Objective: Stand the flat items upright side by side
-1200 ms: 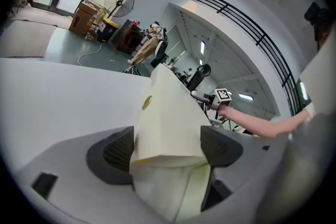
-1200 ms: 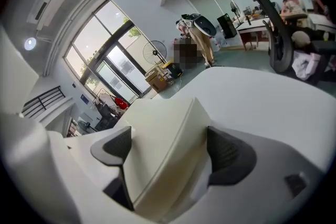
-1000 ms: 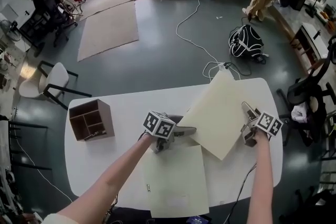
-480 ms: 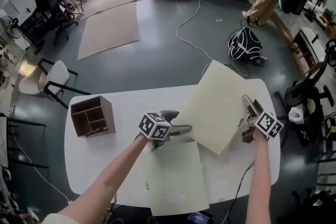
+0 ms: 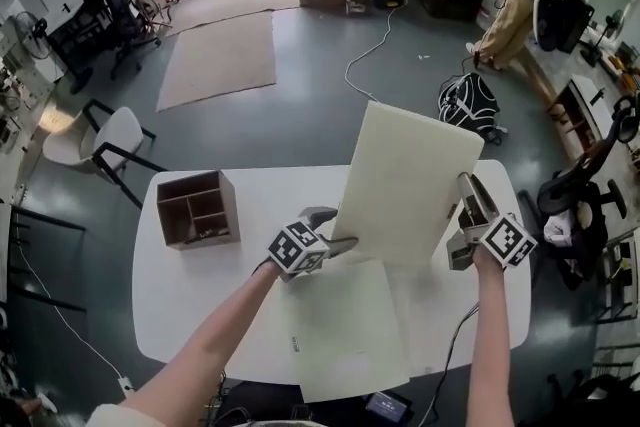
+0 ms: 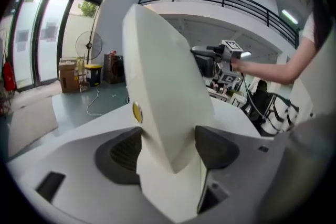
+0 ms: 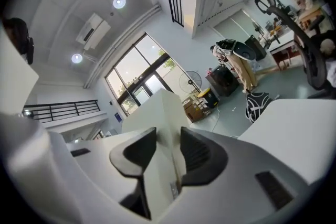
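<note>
Two grippers carry one cream board [image 5: 410, 180], tilted steeply above the white table [image 5: 190, 305]; only the head view shows a second cream board [image 5: 345, 330] lying flat beneath it and a wooden compartment box [image 5: 198, 208] well to the left; the left gripper [image 6: 168, 152] view shows a lower corner spanning wide-set jaws, touching both pads; the right gripper [image 7: 168, 152] view shows narrow jaws pinching the opposite edge; both pairs have just been closing; grey floor, rug [image 5: 220, 58] and chair [image 5: 100, 140] lie beyond.
</note>
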`<state>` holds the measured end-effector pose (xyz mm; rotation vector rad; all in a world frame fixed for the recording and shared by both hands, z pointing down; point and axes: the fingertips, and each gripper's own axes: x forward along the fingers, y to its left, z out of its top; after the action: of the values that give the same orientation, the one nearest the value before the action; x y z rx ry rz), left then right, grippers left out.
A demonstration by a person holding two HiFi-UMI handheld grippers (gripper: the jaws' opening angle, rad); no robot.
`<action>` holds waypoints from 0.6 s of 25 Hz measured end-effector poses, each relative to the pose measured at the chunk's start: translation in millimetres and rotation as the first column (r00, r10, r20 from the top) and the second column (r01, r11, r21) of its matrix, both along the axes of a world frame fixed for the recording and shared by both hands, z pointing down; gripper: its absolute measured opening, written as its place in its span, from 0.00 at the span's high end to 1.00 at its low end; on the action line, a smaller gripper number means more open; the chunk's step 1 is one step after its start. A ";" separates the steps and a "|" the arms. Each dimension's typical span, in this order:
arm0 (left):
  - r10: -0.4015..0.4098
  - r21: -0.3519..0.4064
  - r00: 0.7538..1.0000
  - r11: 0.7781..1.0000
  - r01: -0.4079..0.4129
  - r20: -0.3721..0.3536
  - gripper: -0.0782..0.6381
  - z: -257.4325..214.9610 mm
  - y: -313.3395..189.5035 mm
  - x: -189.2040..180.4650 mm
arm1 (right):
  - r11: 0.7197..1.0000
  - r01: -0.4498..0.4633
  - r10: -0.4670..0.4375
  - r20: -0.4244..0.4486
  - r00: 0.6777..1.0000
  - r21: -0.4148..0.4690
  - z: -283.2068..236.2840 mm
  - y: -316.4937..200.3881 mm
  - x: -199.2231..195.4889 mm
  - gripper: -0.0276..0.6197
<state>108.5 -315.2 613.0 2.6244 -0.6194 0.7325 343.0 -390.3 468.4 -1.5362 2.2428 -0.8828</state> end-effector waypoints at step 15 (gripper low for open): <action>0.157 0.268 0.877 0.914 -0.303 0.455 0.64 29.7 60.0 -63.8 | 0.972 0.191 -0.189 -0.026 0.982 0.135 -61.4 40.6 -132.2 0.79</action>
<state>44.6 -255.2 642.7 2.8992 -0.5834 1.4184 210.9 -349.6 407.0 -1.2874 2.4356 -0.7513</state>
